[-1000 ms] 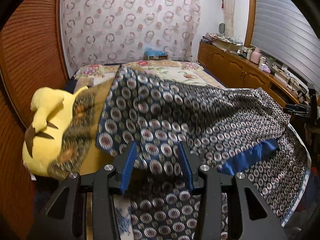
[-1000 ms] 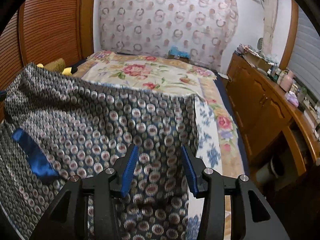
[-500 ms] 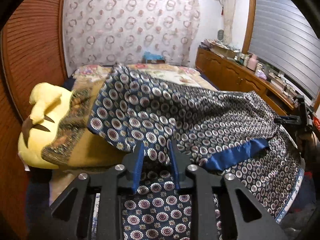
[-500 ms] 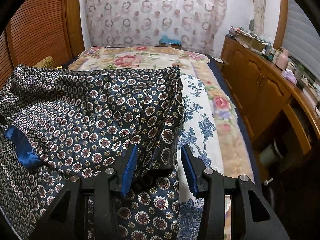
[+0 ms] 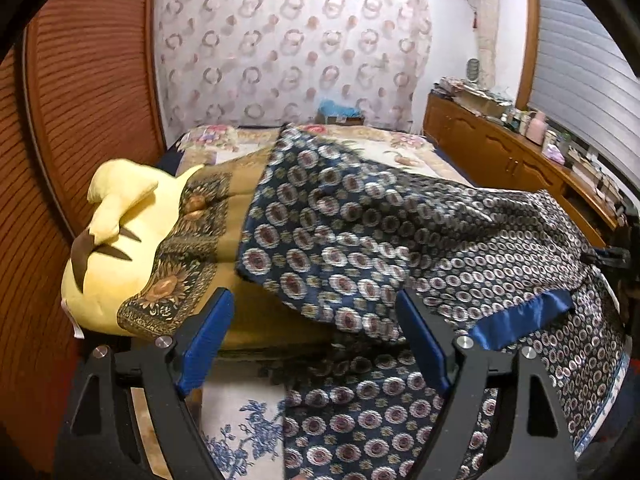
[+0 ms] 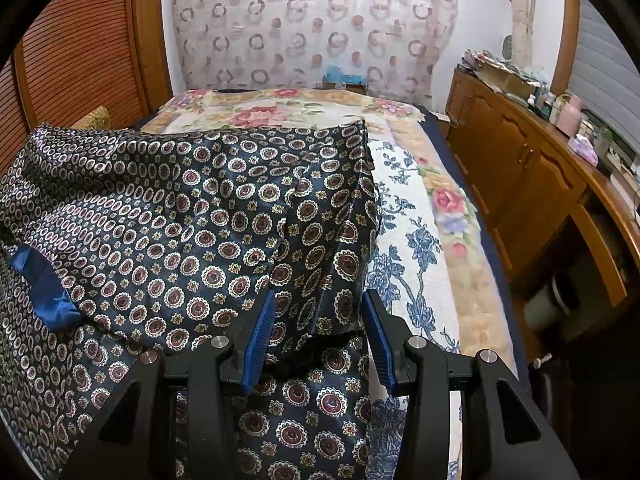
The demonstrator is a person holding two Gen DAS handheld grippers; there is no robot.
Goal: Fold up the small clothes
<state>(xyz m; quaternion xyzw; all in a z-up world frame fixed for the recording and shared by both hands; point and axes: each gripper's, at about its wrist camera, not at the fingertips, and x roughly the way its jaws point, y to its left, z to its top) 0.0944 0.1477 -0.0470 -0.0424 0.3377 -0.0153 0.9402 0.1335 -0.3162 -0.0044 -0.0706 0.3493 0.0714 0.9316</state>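
A dark blue garment (image 5: 360,232) with a circle print and a plain blue satin band (image 5: 520,320) lies spread over the bed. My left gripper (image 5: 316,332) has its jaws opening wide. The garment's folded edge sits between the fingers, and neither pad touches it. My right gripper (image 6: 320,328) is shut on a raised fold of the same garment (image 6: 200,220) at its right edge. In the left wrist view, my right gripper (image 5: 608,258) shows at the far right, with the cloth rising up to it.
A yellow plush toy (image 5: 112,248) under a brown sunflower cloth (image 5: 180,264) lies at the left of the bed. The floral bedspread (image 6: 416,248) runs along the right side, beside a wooden cabinet (image 6: 520,184) cluttered on top. A wooden wardrobe (image 5: 80,100) stands at left.
My left jaws have spread wide and let go of the garment's fold, which has dropped onto the bed. My right gripper came down with its fold, and the garment lies lower and flatter.
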